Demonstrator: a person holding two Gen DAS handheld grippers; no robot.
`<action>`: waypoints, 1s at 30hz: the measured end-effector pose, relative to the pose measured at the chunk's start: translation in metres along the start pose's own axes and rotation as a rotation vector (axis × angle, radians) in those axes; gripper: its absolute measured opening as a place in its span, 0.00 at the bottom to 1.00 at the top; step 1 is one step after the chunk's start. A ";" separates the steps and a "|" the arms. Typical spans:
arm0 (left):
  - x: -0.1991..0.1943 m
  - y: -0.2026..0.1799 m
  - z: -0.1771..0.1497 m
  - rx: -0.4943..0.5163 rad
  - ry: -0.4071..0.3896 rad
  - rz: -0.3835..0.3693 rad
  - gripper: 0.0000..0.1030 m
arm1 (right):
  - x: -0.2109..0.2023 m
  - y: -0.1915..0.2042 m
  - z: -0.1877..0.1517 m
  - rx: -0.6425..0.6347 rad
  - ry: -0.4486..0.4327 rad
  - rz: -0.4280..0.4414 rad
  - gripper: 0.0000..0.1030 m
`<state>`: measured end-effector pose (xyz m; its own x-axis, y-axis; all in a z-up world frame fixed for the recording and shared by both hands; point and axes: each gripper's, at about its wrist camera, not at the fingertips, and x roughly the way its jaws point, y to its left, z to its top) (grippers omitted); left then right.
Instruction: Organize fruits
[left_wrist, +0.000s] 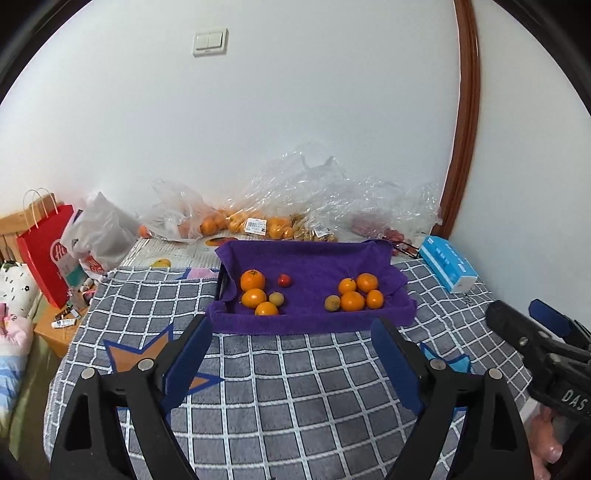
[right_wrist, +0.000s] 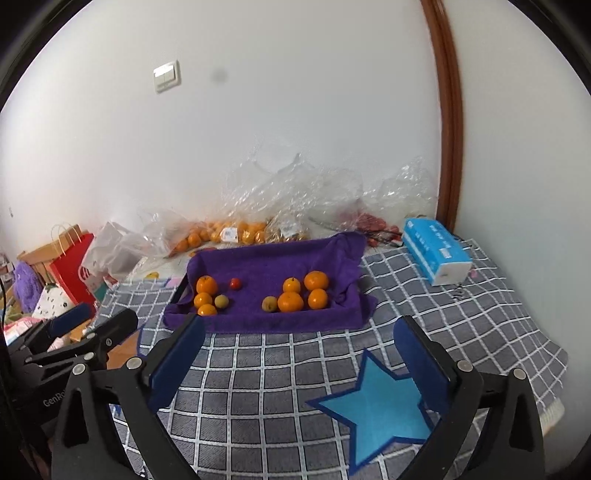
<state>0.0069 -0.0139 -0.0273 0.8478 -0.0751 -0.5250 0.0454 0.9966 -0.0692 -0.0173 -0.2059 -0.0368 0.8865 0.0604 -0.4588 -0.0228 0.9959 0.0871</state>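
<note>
Purple towel tray (left_wrist: 314, 321) already holds two fruit clusters, more still bagged (left_wrist: 236, 223) behind; left gripper (left_wrist: 291, 354) and right gripper (right_wrist: 299, 354) both spread, empty

oranges (left_wrist: 253, 280) x7 | brownish fruits (left_wrist: 276, 298) x2 | red fruit (left_wrist: 284, 280) x1 | grippers (left_wrist: 291, 350) x2

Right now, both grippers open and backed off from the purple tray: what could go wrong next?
1. The small red fruit and the dull yellow-brown fruit lie loose by the left orange cluster; a wide-jaw grab could nudge neighbours.
2. The draped purple towel lining the tray may snag a finger and drag fruit.
3. The left gripper and right gripper sit close side by side; simultaneous reaches may collide.
</note>
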 end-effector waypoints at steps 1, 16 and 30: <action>-0.004 -0.001 0.000 -0.001 -0.005 0.001 0.85 | -0.007 -0.002 0.000 0.006 -0.002 0.000 0.99; -0.021 -0.009 -0.003 0.003 -0.027 0.023 0.87 | -0.032 -0.002 -0.001 -0.006 -0.013 -0.027 0.99; -0.021 -0.001 -0.005 -0.025 -0.027 0.027 0.87 | -0.023 0.005 -0.003 -0.024 0.008 -0.061 0.99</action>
<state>-0.0141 -0.0131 -0.0205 0.8627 -0.0472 -0.5035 0.0096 0.9970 -0.0769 -0.0397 -0.2023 -0.0284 0.8828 0.0004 -0.4697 0.0195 0.9991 0.0374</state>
